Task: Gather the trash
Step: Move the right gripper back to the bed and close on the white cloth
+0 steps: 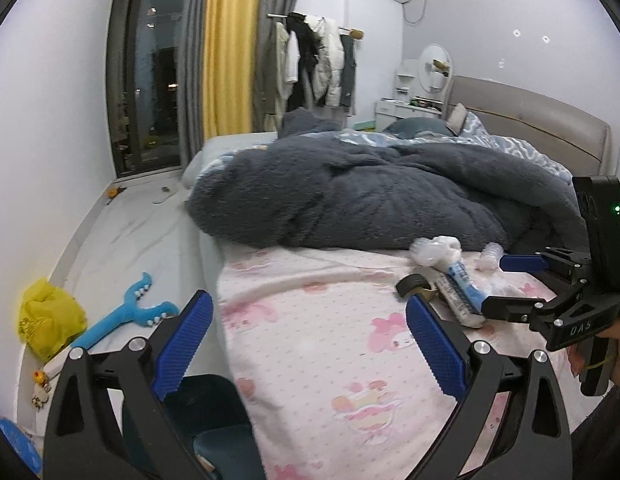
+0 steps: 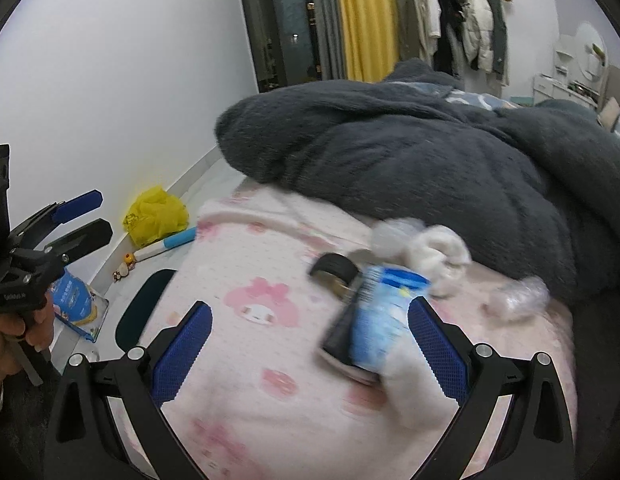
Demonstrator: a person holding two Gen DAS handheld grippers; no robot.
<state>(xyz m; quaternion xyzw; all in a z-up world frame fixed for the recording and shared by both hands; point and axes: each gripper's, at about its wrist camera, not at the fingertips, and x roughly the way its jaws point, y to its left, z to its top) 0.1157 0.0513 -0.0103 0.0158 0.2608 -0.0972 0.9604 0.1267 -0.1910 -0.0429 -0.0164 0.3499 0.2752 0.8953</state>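
Observation:
A pile of trash lies on the pink cartoon bedsheet (image 1: 310, 320): a blue-and-white wrapper (image 1: 463, 276), crumpled white tissue (image 1: 435, 248), clear plastic (image 1: 489, 254) and a dark flat object (image 1: 453, 300) with a black ring (image 1: 411, 282). In the right wrist view the wrapper (image 2: 383, 312) and tissue (image 2: 437, 254) are blurred, just ahead of my open right gripper (image 2: 310, 344), near its right finger. The right gripper also shows in the left wrist view (image 1: 505, 282), open at the pile. My left gripper (image 1: 308, 332) is open and empty, over the bed's edge.
A dark fluffy blanket (image 1: 369, 200) covers the bed behind the trash. On the floor at left lie a yellow plastic bag (image 1: 48, 316), a blue toy (image 1: 130, 312) and a blue packet (image 2: 76, 304). A dark chair (image 1: 206, 428) stands below the left gripper.

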